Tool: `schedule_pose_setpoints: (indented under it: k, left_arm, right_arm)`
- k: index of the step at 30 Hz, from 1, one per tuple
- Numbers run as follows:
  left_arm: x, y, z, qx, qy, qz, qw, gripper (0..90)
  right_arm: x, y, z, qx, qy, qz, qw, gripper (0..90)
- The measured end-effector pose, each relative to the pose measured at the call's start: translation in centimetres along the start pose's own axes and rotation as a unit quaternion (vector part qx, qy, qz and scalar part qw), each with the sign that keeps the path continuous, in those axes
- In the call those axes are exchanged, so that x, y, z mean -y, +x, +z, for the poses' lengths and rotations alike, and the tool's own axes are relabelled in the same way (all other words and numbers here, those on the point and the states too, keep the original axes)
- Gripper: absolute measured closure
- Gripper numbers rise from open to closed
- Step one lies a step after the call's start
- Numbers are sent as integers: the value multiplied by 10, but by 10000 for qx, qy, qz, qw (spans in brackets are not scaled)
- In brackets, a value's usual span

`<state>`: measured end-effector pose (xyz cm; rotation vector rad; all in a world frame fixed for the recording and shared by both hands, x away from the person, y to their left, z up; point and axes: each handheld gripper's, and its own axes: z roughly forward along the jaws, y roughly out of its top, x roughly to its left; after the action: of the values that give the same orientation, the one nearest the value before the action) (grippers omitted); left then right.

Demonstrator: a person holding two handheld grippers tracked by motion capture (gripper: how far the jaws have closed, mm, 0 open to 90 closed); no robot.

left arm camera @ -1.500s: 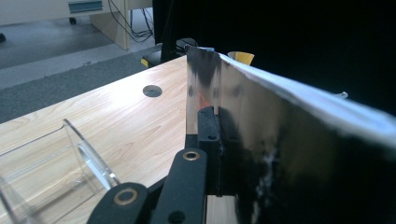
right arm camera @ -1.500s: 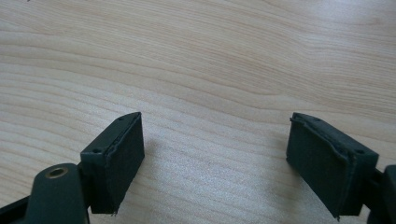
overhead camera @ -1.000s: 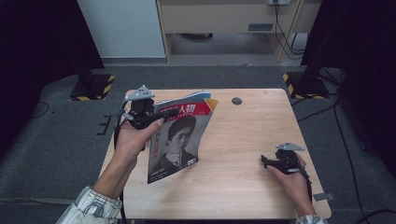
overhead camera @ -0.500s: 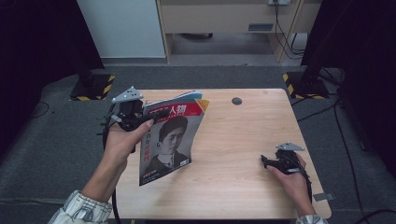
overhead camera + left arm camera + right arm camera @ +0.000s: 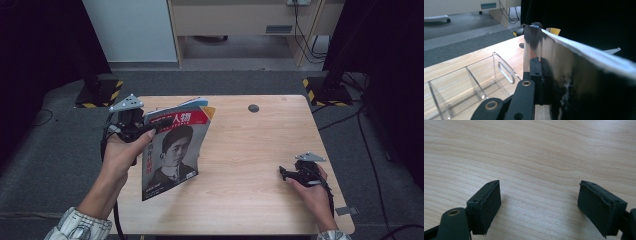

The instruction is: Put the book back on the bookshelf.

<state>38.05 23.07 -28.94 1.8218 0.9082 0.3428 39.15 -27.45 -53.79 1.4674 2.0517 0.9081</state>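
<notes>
A magazine (image 5: 172, 150) with a red title band and a black-and-white portrait on its cover is held up, tilted, over the left part of the wooden table (image 5: 250, 200). My left gripper (image 5: 145, 131) is shut on its upper left edge. In the left gripper view the glossy pages (image 5: 579, 75) stand edge-on, pinched between the black jaws of the left gripper (image 5: 540, 62). My right gripper (image 5: 286, 173) rests on the table at the right, open. In the right gripper view the right gripper (image 5: 539, 207) has bare wood between its jaws.
A clear acrylic rack (image 5: 461, 85) with dividers stands on the table just left of the held magazine in the left gripper view. A small dark round cap (image 5: 253, 108) sits in the tabletop near the far edge. Grey floor, dark stands and cables surround the table.
My left hand has carried the magazine leftward toward the table's left edge, and the magazine now hangs more upright. The right gripper has stayed put.
</notes>
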Motion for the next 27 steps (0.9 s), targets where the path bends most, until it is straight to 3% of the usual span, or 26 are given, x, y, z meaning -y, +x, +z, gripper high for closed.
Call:
schedule_pose_setpoints:
  k: [27]
  left_arm:
    - [11, 22, -21, -296, -25, -169, 9994, 864]
  right_arm:
    - [0, 0, 0, -4, 13, -30, 10000, 184]
